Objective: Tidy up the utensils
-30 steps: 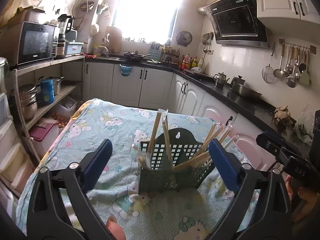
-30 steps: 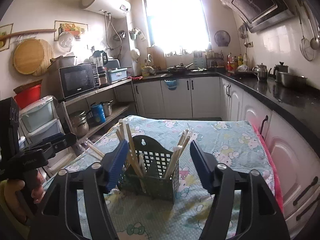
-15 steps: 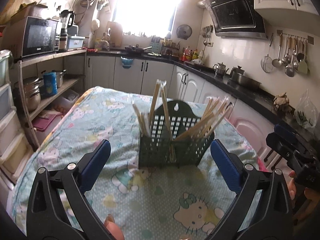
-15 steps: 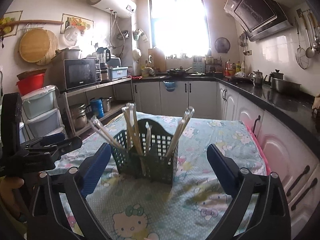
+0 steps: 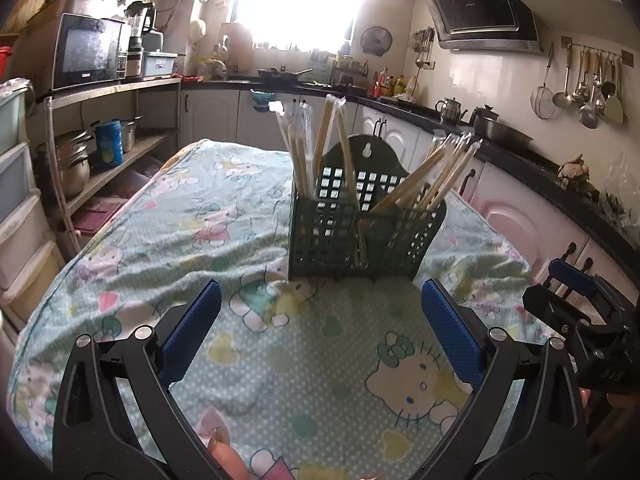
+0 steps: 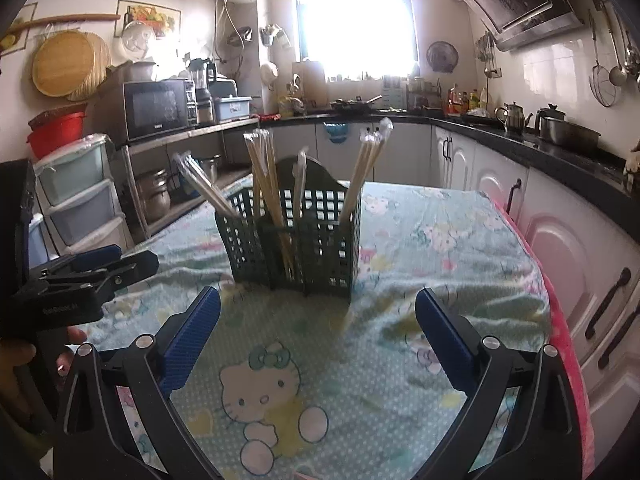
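Observation:
A dark green plastic utensil basket (image 5: 360,232) stands upright on the Hello Kitty tablecloth (image 5: 304,360); it also shows in the right wrist view (image 6: 296,236). Several wrapped wooden chopsticks (image 5: 316,148) stand in its compartments and lean outward (image 6: 366,172). My left gripper (image 5: 320,328) is open and empty, well short of the basket. My right gripper (image 6: 318,332) is open and empty, also short of the basket. Each gripper shows at the edge of the other's view, the right one (image 5: 580,308) and the left one (image 6: 92,268).
White kitchen cabinets with a black counter (image 5: 520,160) run along the right and back. A shelf with a microwave (image 6: 156,110) and pots stands at the left, with plastic drawers (image 6: 76,196) beside it. A pink table edge (image 6: 560,320) is at the right.
Both grippers have drawn back from the basket and opened wider. The basket now stands beyond the fingertips instead of between them.

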A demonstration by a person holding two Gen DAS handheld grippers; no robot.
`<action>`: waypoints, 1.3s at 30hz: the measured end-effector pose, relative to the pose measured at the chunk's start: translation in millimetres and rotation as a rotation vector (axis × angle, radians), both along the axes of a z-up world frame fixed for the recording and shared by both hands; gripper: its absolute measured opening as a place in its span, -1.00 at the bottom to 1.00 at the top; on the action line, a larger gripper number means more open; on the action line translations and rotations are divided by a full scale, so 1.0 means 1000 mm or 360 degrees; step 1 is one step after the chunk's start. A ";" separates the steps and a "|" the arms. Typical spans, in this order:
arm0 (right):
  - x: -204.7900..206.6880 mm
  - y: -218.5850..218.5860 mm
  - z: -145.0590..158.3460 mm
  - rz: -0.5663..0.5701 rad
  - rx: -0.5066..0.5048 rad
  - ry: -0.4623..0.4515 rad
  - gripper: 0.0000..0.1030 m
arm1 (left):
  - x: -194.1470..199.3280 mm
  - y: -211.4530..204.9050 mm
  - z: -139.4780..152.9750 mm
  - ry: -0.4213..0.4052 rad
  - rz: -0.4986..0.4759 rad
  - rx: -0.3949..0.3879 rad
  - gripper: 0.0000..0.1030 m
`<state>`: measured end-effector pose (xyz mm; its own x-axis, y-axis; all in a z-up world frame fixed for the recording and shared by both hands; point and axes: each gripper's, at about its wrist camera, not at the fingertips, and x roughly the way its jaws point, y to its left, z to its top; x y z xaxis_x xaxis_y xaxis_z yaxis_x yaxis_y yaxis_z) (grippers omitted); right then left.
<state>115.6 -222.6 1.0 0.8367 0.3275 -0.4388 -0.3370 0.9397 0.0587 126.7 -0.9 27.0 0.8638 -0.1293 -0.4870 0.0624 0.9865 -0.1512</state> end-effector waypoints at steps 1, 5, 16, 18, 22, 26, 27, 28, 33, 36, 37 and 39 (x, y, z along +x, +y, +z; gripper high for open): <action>-0.001 0.000 -0.003 -0.0005 0.0000 0.0006 0.85 | -0.001 0.000 -0.003 -0.0001 0.0005 0.0005 0.78; -0.003 0.001 -0.016 -0.0017 0.0010 0.0046 0.85 | -0.005 0.001 -0.012 -0.0011 0.0019 0.0000 0.78; -0.013 -0.006 -0.035 -0.0128 0.0011 -0.0060 0.85 | -0.010 0.004 -0.026 -0.0085 0.0066 0.0008 0.78; -0.015 -0.009 -0.034 -0.0138 0.0022 -0.0097 0.85 | -0.011 0.004 -0.026 -0.0115 0.0068 0.0013 0.78; -0.020 -0.012 -0.030 -0.0160 0.0040 -0.0191 0.85 | -0.013 0.004 -0.024 -0.0162 0.0070 0.0017 0.78; -0.025 -0.010 -0.029 -0.0170 0.0004 -0.0267 0.87 | -0.014 0.003 -0.024 -0.0198 0.0083 0.0033 0.78; -0.026 -0.009 -0.031 -0.0174 -0.0009 -0.0273 0.87 | -0.014 0.003 -0.024 -0.0204 0.0086 0.0038 0.78; -0.026 -0.008 -0.032 -0.0174 -0.0014 -0.0280 0.87 | -0.015 0.003 -0.024 -0.0206 0.0089 0.0039 0.78; -0.023 -0.007 -0.036 -0.0172 -0.0009 -0.0255 0.87 | -0.015 0.002 -0.025 -0.0228 0.0087 0.0039 0.78; -0.024 -0.007 -0.037 -0.0178 0.0000 -0.0248 0.87 | -0.016 0.002 -0.025 -0.0231 0.0090 0.0042 0.78; -0.024 -0.007 -0.037 -0.0177 0.0002 -0.0245 0.87 | -0.015 0.002 -0.026 -0.0233 0.0089 0.0044 0.78; -0.024 -0.007 -0.037 -0.0180 0.0004 -0.0247 0.87 | -0.015 0.001 -0.026 -0.0235 0.0088 0.0046 0.78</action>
<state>91.6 -230.0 -35.7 0.9258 0.2286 -0.3010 -0.2346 0.9719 0.0167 111.5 0.5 0.7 0.9318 -0.0672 -0.3568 0.0272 0.9929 -0.1160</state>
